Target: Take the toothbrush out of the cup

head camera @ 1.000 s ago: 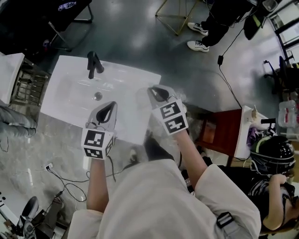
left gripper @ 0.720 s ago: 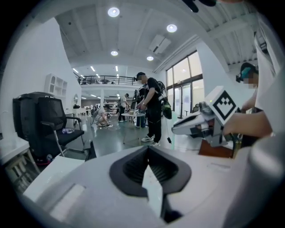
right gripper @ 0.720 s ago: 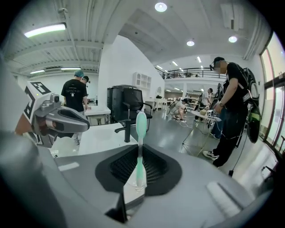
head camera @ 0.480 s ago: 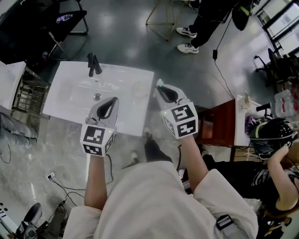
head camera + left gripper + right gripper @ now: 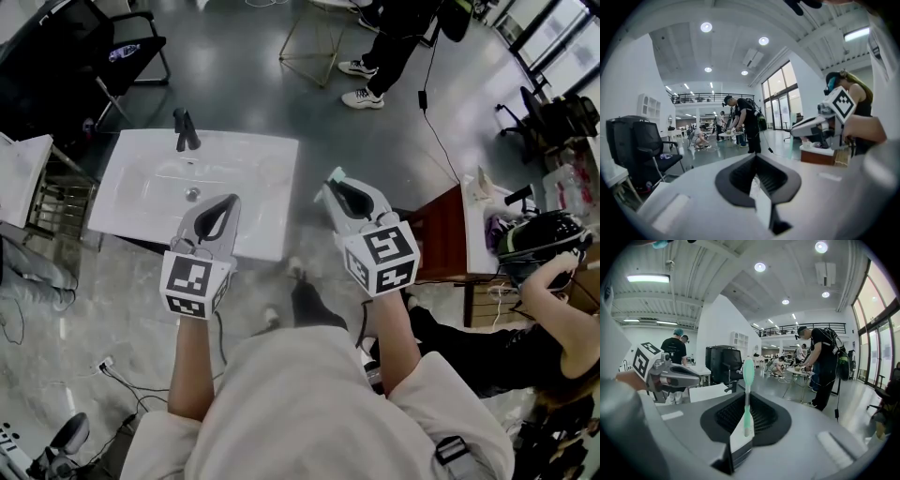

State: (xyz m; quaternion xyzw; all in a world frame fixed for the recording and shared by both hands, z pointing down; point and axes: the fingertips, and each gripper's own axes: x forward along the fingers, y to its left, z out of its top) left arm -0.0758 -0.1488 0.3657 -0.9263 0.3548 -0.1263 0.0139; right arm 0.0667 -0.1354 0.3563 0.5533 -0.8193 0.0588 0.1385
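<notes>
Two grippers show, the left gripper (image 5: 223,201) and the right gripper (image 5: 335,178), plus one toothbrush (image 5: 747,380), one white basin (image 5: 262,202) and one black faucet (image 5: 184,129) at upper left.

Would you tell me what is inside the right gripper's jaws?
A mint-green toothbrush, clamped by its handle, head poking past the tips. In the head view only that head shows; the jaws cover the rest.

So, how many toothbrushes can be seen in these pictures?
1. The green toothbrush is clamped between the jaws of the right gripper, held off to the right of the white sink. None shows elsewhere, though another could be hidden.
</notes>
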